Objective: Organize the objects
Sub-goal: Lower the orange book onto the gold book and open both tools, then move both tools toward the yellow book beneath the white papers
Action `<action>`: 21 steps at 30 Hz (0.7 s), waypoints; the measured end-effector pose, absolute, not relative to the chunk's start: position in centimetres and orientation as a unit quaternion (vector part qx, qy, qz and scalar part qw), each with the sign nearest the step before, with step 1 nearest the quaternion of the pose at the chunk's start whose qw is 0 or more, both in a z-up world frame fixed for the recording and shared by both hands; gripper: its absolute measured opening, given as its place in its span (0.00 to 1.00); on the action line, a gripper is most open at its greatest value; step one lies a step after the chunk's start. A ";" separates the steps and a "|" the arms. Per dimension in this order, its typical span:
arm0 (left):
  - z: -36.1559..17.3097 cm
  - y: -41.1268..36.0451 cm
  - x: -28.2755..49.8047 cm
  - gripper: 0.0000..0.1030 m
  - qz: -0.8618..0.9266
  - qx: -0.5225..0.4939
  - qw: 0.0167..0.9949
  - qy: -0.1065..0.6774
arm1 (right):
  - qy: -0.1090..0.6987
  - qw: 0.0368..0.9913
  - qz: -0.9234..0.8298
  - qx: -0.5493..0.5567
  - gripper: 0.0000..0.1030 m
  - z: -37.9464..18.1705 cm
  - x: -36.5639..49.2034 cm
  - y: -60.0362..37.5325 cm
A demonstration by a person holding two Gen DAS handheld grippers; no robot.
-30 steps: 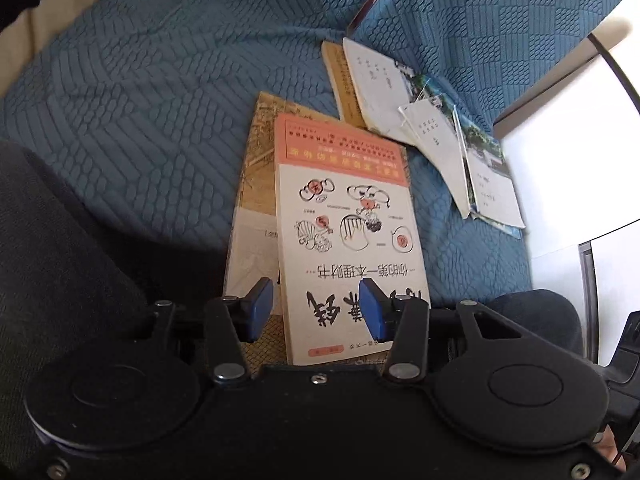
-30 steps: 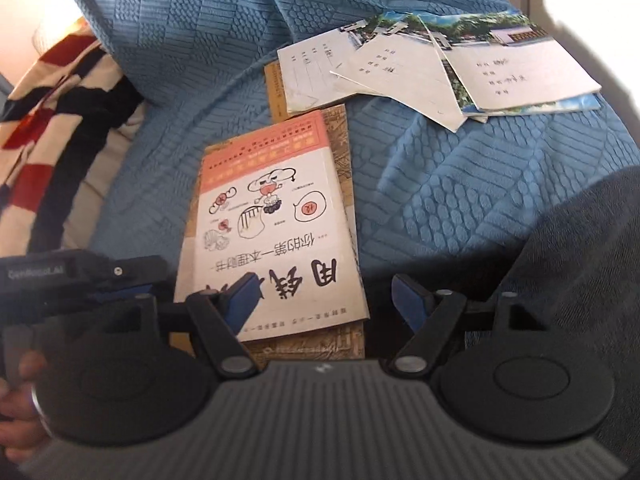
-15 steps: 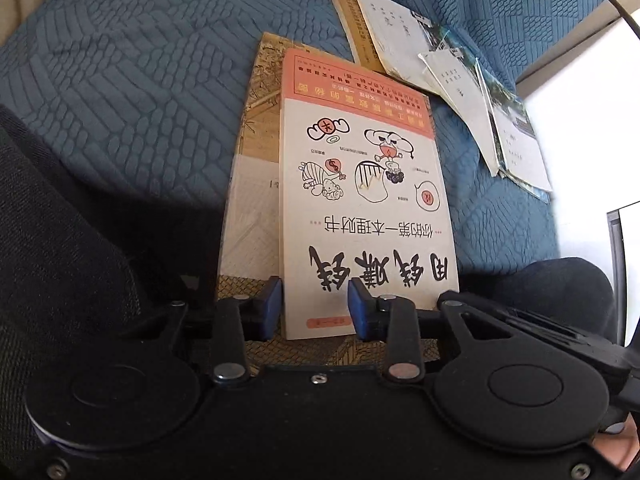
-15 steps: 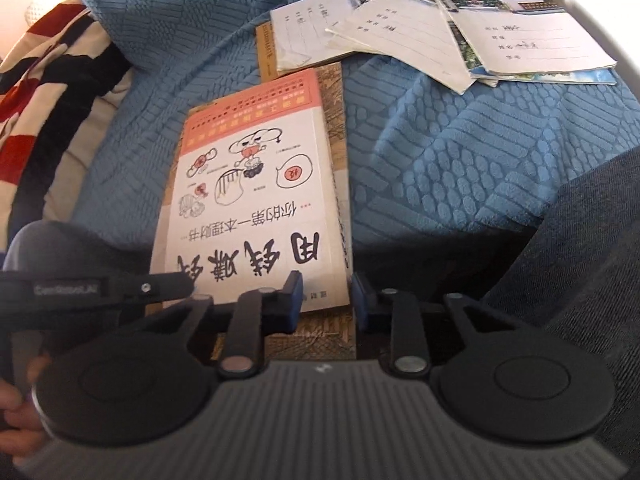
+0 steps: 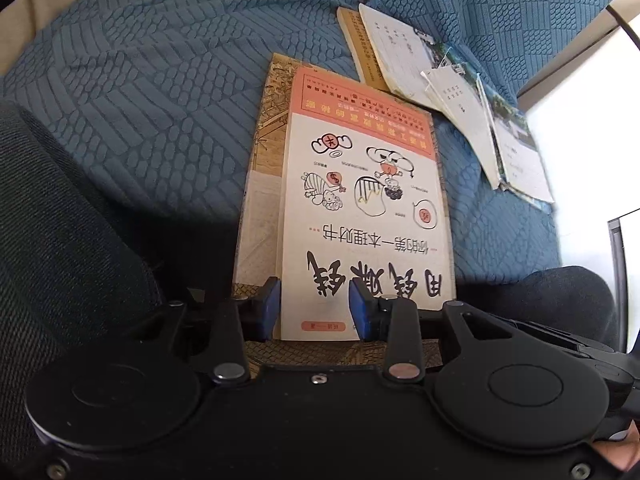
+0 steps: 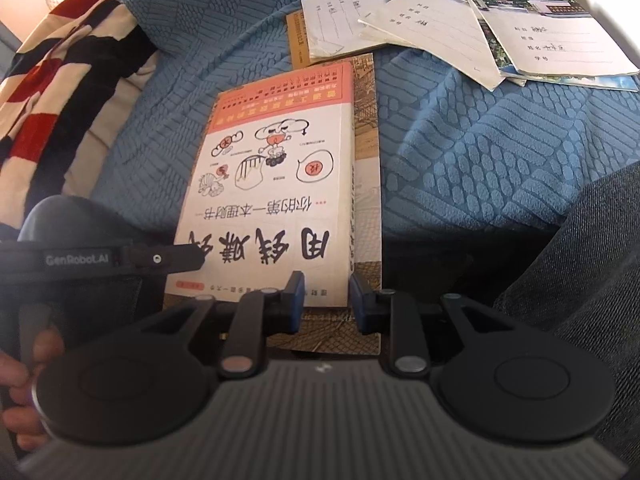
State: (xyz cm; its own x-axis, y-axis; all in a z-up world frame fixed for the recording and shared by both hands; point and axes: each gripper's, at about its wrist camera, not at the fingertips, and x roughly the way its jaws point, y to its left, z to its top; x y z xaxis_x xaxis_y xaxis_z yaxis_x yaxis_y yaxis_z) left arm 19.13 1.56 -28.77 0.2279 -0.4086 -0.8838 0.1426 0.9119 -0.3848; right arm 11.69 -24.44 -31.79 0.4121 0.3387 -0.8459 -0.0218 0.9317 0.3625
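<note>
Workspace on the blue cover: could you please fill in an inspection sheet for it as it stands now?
Surface: blue textured cover, soft, creased.
Job's things: white-and-orange book lying on a larger brown book; fanned notebooks beyond, overlapping a tan book.
Clutter: striped cloth.
Grippers: left gripper and right gripper at the top book's near corners, jaws partly open, no grip seen.
Cables: one dark cord, off the cover.
Surroundings: person's dark trouser legs; white furniture.

Daylight falls from the upper right, blowing out a white patch there in both views. Near the lens, deep shadow. Fisheye bending curves the edges; the papers blur slightly.
</note>
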 end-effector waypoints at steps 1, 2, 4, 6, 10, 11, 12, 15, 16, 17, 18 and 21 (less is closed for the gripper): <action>-28.5 1.7 19.1 0.34 -0.179 -0.115 0.777 0.592 | 0.523 0.832 0.109 0.151 0.28 -31.3 11.8 -24.5; -28.2 1.8 19.0 0.34 -0.179 -0.115 0.780 0.588 | 0.514 0.838 0.107 0.149 0.28 -30.7 11.8 -24.5; -27.5 2.0 19.0 0.34 -0.183 -0.118 0.787 0.577 | 0.492 0.852 0.104 0.144 0.28 -29.2 11.8 -24.6; -26.4 2.1 19.0 0.34 -0.188 -0.120 0.796 0.562 | 0.470 0.864 0.107 0.146 0.28 -27.9 11.8 -24.7; -24.0 1.8 19.2 0.36 -0.194 -0.114 0.819 0.528 | 0.435 0.884 0.102 0.140 0.29 -25.6 12.4 -24.6; -23.5 1.7 19.4 0.37 -0.194 -0.113 0.823 0.521 | 0.428 0.887 0.101 0.140 0.30 -25.2 12.6 -24.5; -23.0 1.6 19.7 0.37 -0.195 -0.114 0.827 0.516 | 0.423 0.890 0.100 0.138 0.34 -24.8 12.9 -24.5; -21.9 1.2 20.7 0.39 -0.201 -0.117 0.834 0.501 | 0.410 0.898 0.096 0.129 0.43 -24.3 14.0 -24.2; -21.7 1.0 21.1 0.41 -0.203 -0.117 0.836 0.497 | 0.408 0.899 0.095 0.127 0.43 -24.2 14.4 -24.1; -21.5 0.8 21.6 0.41 -0.203 -0.116 0.837 0.495 | 0.409 0.899 0.093 0.127 0.43 -24.3 14.8 -24.1; -21.3 0.6 22.0 0.41 -0.204 -0.115 0.838 0.492 | 0.409 0.899 0.092 0.127 0.43 -24.3 15.3 -24.1; -21.1 0.1 23.4 0.41 -0.209 -0.115 0.841 0.485 | 0.406 0.901 0.091 0.124 0.43 -24.7 16.4 -24.0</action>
State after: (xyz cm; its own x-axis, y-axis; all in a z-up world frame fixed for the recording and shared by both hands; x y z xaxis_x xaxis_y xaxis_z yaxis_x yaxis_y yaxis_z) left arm 23.42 0.05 -21.15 0.4425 -0.4628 -0.7681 0.2403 0.8864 -0.3956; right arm 16.38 -23.97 -24.67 0.6538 0.2657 -0.7085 -0.0635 0.9523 0.2984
